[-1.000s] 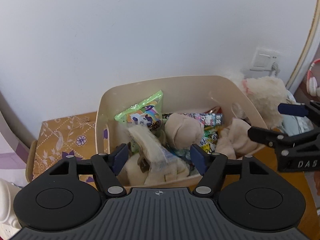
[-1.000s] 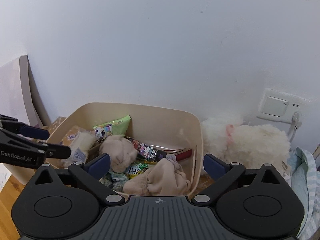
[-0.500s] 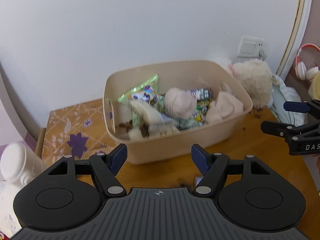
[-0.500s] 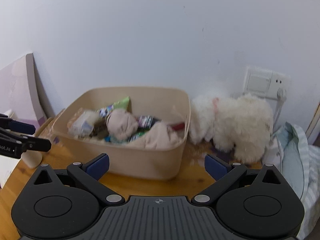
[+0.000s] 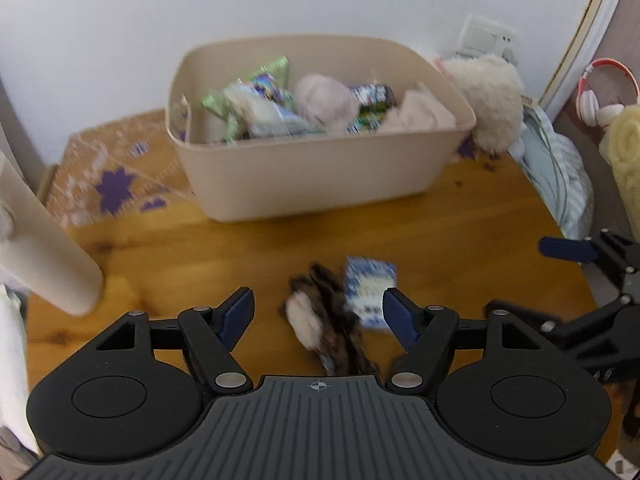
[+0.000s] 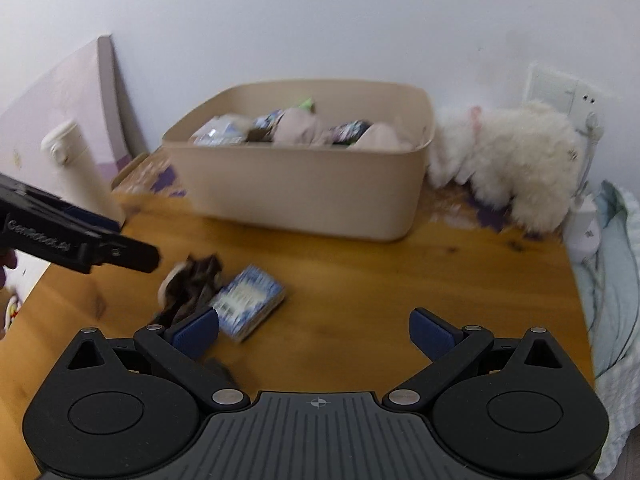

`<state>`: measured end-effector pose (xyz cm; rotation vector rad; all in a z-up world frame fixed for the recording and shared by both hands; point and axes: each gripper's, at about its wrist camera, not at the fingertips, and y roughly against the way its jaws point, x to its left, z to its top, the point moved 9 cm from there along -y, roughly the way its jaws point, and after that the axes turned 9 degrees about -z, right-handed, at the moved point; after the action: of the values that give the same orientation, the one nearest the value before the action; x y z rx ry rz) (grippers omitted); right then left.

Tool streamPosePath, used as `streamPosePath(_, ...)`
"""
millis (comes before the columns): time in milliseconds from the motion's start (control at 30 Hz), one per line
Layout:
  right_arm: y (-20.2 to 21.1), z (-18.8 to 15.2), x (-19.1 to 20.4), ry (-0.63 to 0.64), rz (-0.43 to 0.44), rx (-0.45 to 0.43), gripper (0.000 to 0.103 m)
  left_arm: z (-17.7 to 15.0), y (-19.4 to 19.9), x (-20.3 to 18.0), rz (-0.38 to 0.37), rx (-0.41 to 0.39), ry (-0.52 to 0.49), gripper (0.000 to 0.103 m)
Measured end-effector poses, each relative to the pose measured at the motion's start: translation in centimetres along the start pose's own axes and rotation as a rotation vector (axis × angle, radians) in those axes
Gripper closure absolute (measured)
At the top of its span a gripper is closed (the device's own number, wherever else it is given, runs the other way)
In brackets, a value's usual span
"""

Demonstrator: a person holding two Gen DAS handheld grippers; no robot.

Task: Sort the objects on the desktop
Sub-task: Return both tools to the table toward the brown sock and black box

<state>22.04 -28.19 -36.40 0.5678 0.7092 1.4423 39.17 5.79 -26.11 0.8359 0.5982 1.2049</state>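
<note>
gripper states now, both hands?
Left gripper: open, holding nothing; brown furry toy and blue packet lie on the table beyond its fingers.
Right gripper: open, empty.

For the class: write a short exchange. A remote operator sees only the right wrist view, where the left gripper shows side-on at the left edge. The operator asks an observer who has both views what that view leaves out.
Operator: Is the left gripper open? I only see its side.
Observer: Yes. The left gripper has its jaws wide apart and nothing is clamped. The brown furry thing lies on the table just ahead of it.
Operator: Is there anything beyond the striped cloth on the right?
Observer: Past the striped cloth there is a pair of white and orange headphones. Your view cuts them off.
</note>
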Motion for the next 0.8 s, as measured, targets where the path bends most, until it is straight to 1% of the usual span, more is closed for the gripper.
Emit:
streamPosePath(167,-0.3,-1.9,1.9,0.035,0.034,0.034,0.000,-1.9,-1.3,-0.8,-0.007,0.046,0.010,0.031)
streamPosePath(267,-0.7,-2.7,3.0,0.048,0.054,0.053,0.000,-3.0,-2.3,-0.6,-0.007,0.077,0.054,0.031)
streamPosePath(433,-1.1,-3.7,4.8,0.081,0.089,0.075,0.000,-4.1,-3.4,0.0,0.003,0.108,0.124,0.031)
streamPosePath(533,-1.5,-4.0,5.8,0.099,0.104,0.082,0.000,-4.6,-3.8,0.2,-0.026,0.124,0.191,0.031)
streamPosePath(600,-1.8,-4.1,6.2,0.113,0.105,0.086,0.000,-4.9,-4.0,0.3,-0.024,0.129,0.195,0.031)
streamPosePath(700,-2.4,-4.1,6.5,0.143,0.096,0.087,0.000,-5.2,-4.5,0.1,-0.015,0.146,0.174,0.031)
streamPosePath(800,-3.1,-4.0,6.5,0.162,0.090,0.090,0.000,-5.2,-4.8,0.2,-0.012,0.147,0.181,0.031)
